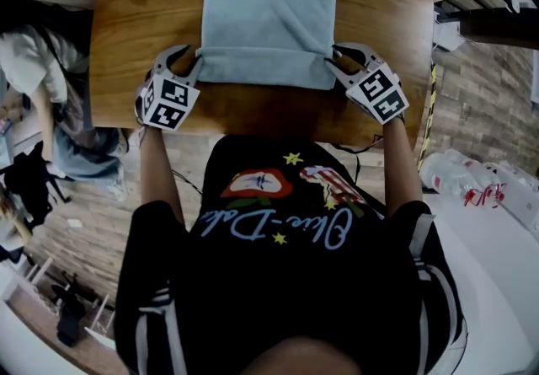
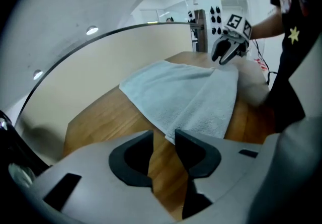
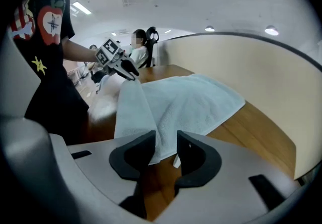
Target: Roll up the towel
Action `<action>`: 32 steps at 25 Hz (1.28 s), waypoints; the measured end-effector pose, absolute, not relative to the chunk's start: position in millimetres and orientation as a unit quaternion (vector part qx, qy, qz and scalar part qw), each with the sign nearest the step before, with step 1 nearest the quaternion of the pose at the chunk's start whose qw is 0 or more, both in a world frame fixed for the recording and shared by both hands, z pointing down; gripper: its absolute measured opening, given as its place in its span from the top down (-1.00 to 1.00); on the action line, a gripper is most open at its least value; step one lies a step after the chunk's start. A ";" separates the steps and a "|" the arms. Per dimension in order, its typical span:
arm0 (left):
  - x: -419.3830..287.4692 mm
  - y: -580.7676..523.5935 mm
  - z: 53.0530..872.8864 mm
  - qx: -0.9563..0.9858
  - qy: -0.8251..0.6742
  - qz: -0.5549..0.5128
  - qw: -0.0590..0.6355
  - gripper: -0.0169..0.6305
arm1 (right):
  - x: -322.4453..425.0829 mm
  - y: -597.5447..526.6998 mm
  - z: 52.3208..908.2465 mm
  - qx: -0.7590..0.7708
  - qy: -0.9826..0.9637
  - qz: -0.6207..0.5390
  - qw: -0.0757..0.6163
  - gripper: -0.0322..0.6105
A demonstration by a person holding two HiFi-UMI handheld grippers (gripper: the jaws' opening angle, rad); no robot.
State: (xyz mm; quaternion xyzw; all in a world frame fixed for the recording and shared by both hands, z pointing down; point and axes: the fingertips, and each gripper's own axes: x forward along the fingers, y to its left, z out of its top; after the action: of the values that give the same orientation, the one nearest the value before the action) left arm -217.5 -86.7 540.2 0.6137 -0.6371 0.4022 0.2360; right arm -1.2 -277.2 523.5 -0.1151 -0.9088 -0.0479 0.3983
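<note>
- Desk (image 1: 135,19): I saw a wooden top, and the person stood at its near edge with a gripper at each near corner of the towel.
- Towel (image 1: 269,2): pale blue and spread flat down the middle of the desk. It ran from the far edge to just short of the near edge. In the head view the near end showed as a thicker band across the full width, which I took for a first fold or turn. The rest lay flat and unrolled.
- Progress, my judgement: the roll was barely begun. One turn at most was laid at the near end, and nearly the whole length remained to be rolled toward the far edge.
- Left gripper (image 2: 164,143): jaws spread, with bare wood showing in the gap. The towel's near left corner lay just at the tips and was not pinched.
- Right gripper (image 3: 166,145): jaws spread as well. The towel's near right corner lay in the gap between them, but I saw no pad pressing on it, so I counted it as not gripped.
- Small white label (image 3: 176,160): it hung from the towel's corner, beside the inner face of one right jaw.
</note>
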 end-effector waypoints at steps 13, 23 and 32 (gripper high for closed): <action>-155.0 -48.1 529.6 0.693 -0.532 0.449 0.186 0.45 | 40.9 -212.5 504.6 -0.112 -0.899 -0.111 0.409 0.57; -151.5 -56.5 554.6 0.692 -0.498 0.492 0.176 0.49 | 45.6 -216.5 550.3 -0.136 -0.837 -0.218 0.482 0.52; -152.6 -62.3 549.1 0.689 -0.501 0.499 0.161 0.84 | 47.8 -219.5 546.3 -0.148 -0.838 -0.226 0.475 0.77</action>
State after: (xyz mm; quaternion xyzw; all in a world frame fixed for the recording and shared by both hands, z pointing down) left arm -152.6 -62.3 549.1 0.6887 -0.5007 0.4992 0.1606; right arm 47.8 -219.5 546.3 -0.1478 -0.8378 -0.2258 0.4746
